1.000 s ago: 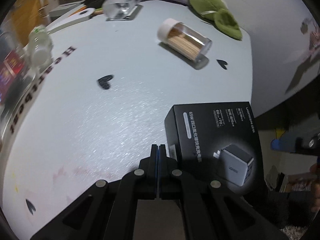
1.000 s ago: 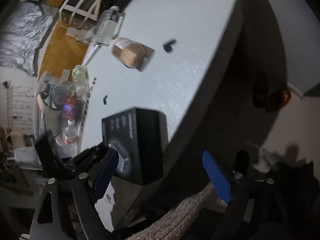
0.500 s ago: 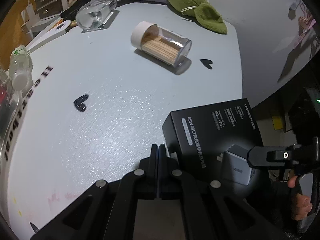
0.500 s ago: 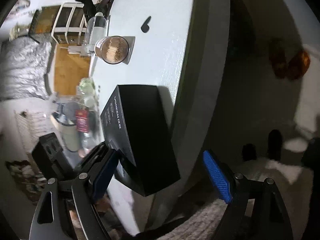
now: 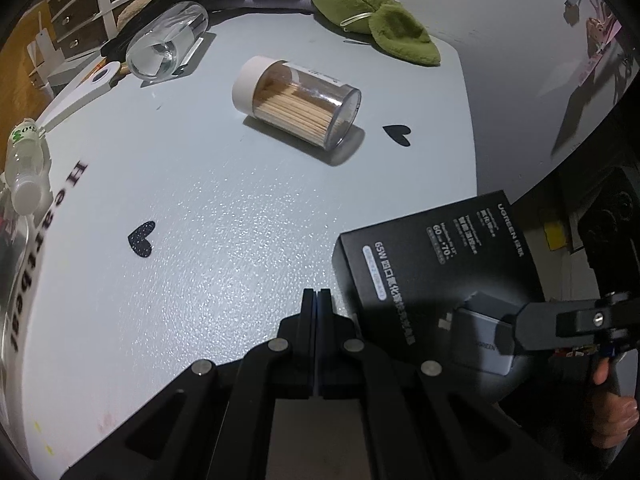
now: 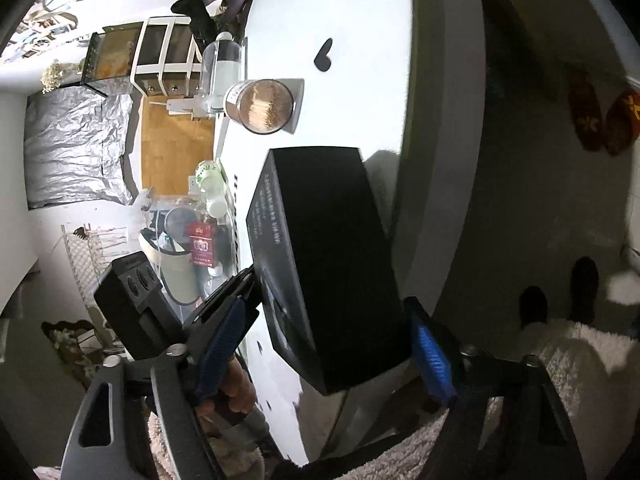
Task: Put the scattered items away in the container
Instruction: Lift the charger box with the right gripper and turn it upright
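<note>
A black charger box lies at the near right edge of the pale table, partly overhanging it. My right gripper straddles this box; its jaws are closing and the blue pads stand just off the box's sides. One of its fingers reaches over the box's corner in the left wrist view. My left gripper is shut on nothing, just left of the box. A toothpick jar lies on its side farther back.
A clear glass, a white flat tool and a small bottle lie at the far left. A green plush toy sits at the back. A clear tub holding a red pack stands beyond the table's left side.
My right gripper has come down and rolled so the black box now sits between its jaws, which have narrowed. The left gripper stays shut, shifted slightly sideways.
</note>
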Demonstrator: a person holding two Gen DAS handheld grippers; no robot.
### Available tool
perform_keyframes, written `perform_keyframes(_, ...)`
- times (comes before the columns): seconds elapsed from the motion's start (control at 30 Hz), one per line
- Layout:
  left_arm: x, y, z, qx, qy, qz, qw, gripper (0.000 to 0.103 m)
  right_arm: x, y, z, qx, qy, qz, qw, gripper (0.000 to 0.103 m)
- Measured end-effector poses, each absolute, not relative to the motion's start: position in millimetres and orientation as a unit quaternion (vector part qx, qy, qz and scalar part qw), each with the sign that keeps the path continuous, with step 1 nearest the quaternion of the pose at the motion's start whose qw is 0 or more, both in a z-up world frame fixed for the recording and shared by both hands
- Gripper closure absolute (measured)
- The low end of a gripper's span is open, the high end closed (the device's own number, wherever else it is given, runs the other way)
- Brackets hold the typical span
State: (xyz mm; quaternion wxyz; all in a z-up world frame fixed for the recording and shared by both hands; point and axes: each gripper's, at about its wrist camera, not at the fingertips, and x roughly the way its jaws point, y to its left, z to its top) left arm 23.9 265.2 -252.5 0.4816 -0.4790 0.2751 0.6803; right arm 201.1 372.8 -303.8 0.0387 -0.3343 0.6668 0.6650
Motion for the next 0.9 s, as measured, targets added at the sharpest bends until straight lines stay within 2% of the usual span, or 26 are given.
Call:
perform_keyframes(0.13, 24.1, 264.0, -251.0, -0.477, 0.275, 0.68, 0.485, 0.103, 212.2, 369.1, -308.4, -0.321, 0.682, 0.656, 0.033, 0.043)
perform_keyframes(0.6, 24.3, 253.7, -248.7, -0.455, 0.27, 0.682, 0.505, 0.103, 227.7, 352.1, -308.5, -0.274, 0.677, 0.681, 0.058, 0.048)
perform_keyframes(0.67, 22.8, 248.8, -247.3, -0.449, 0.267, 0.689, 0.502, 0.096, 230.0, 349.1, -310.2, -0.264, 0.681, 0.68, 0.062, 0.048)
perform_keyframes(0.7, 20.8, 246.2, -246.7, -0.449, 0.264, 0.691, 0.501, 0.087, 230.7, 348.7, -311.4, -0.26, 0.683, 0.68, 0.063, 0.048)
perform_keyframes(0.73, 18.9, 243.4, -245.4, -0.449, 0.261, 0.694, 0.498, 0.075, 231.7, 348.7, -312.5, -0.256, 0.684, 0.68, 0.064, 0.048)
perform_keyframes(0.8, 14.7, 236.7, -240.7, -0.446, 0.255, 0.701, 0.495, 0.062, 233.0, 349.5, -313.7, -0.248, 0.688, 0.679, 0.068, 0.048)
perform_keyframes(0.9, 10.6, 228.0, -232.0, -0.439, 0.25, 0.705, 0.498, 0.05, 230.7, 349.6, -313.5, -0.239, 0.693, 0.676, 0.072, 0.049)
